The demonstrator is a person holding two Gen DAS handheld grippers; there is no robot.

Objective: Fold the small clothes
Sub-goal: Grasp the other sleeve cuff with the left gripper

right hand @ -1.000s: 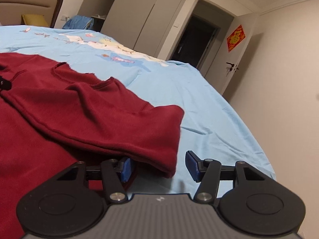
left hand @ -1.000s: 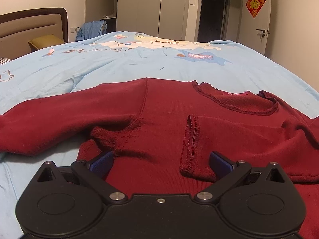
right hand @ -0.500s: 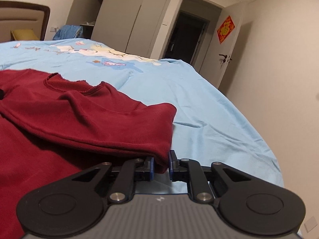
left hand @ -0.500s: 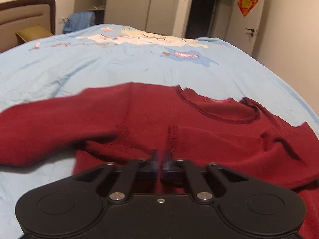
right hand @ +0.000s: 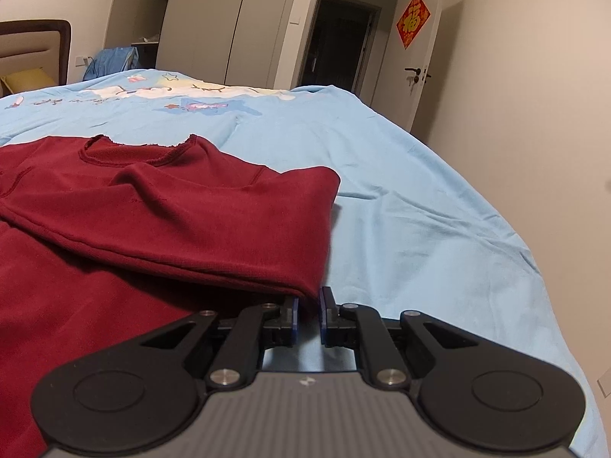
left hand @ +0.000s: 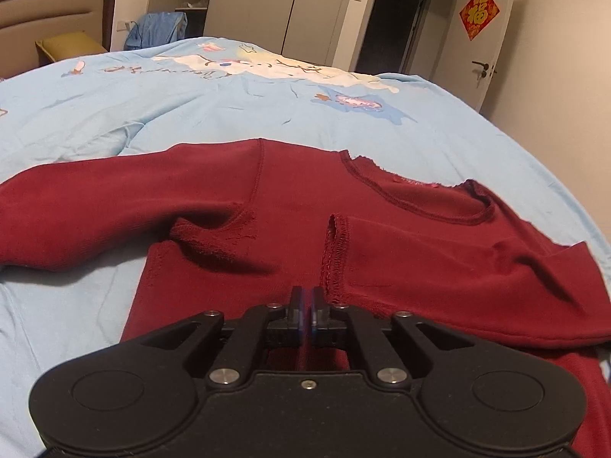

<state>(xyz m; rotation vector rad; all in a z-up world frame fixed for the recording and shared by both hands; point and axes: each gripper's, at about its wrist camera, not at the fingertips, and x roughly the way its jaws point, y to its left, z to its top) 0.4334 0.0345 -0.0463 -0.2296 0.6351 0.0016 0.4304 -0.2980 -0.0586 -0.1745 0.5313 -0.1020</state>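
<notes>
Between the blue-padded fingers of the left gripper [left hand: 307, 307], which are pressed together, a thin pinch of the dark red sweater [left hand: 290, 213] appears to be caught, just beside the stitched cuff of a sleeve that is folded across the chest. At the right gripper [right hand: 307, 313] the fingers are nearly together, clamped on the lower corner of that same folded sleeve [right hand: 214, 221], where the doubled cloth ends in a rounded fold. The sweater lies front up on a bed covered with a light blue sheet [left hand: 236, 110], its neckline [left hand: 416, 202] pointing away from the grippers. Its other sleeve [left hand: 99, 206] stretches out flat to the left, reaching the edge of the left wrist view. Cartoon prints [left hand: 267, 66] mark the sheet farther up. Beyond the bed stand pale wardrobe doors [right hand: 236, 23], a dark open doorway [right hand: 340, 42], and a white door with a red diamond-shaped decoration [left hand: 479, 13] on it. A padded headboard [left hand: 53, 23] and a yellow pillow [left hand: 68, 45] sit at the far left, with a blue garment [left hand: 156, 30] heaped nearby.
</notes>
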